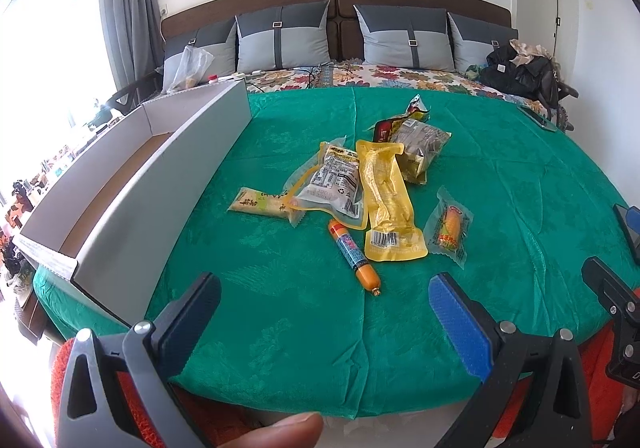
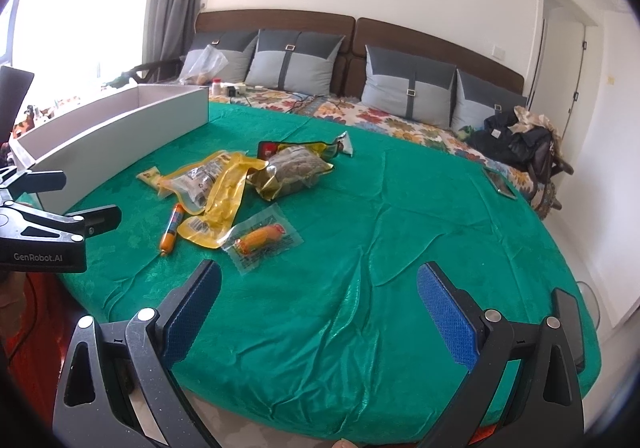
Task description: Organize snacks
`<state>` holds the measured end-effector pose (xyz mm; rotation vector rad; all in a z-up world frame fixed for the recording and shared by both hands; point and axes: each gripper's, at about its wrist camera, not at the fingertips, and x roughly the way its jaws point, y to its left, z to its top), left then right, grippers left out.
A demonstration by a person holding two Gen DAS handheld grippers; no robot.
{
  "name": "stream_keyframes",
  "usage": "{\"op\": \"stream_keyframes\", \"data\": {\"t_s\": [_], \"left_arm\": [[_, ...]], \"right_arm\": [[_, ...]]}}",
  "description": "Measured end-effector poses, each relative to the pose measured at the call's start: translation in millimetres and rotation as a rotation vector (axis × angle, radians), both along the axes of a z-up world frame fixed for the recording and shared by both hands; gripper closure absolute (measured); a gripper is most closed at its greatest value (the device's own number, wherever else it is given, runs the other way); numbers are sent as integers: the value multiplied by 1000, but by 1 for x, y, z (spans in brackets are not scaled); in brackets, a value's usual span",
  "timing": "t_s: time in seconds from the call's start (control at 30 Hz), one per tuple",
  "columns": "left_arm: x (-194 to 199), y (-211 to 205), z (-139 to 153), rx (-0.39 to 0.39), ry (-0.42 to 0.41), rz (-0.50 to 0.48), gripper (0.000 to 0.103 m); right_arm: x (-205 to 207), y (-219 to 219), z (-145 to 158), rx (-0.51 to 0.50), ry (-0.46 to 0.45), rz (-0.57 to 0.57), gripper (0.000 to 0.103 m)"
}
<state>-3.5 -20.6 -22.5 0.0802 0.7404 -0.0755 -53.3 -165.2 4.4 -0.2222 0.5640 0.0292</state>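
Both the left gripper (image 1: 324, 312) and right gripper (image 2: 318, 302) hover with jaws released, grasping nothing. Snack packets (image 1: 380, 187) lie heaped mid-bench; the cardboard box (image 1: 132, 183) sits at ten o'clock. Overlapping slick wrappers could slip or lift together.

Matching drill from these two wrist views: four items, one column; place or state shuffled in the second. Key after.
1 sausage stick
2 cardboard box
3 corn packet
4 left gripper

a open, holding nothing
b left edge of the green cloth
c rightmost snack in the pile
d lying just left of the long yellow pouch

Pairs: 1-d, 2-b, 3-c, 4-a
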Motion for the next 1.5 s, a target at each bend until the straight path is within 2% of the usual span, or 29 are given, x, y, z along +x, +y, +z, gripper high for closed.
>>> {"op": "stream_keyframes", "data": {"t_s": [1.5], "left_arm": [[3, -8, -6, 2, 15, -16, 0]], "right_arm": [[6, -6, -8, 13, 20, -9, 3]]}}
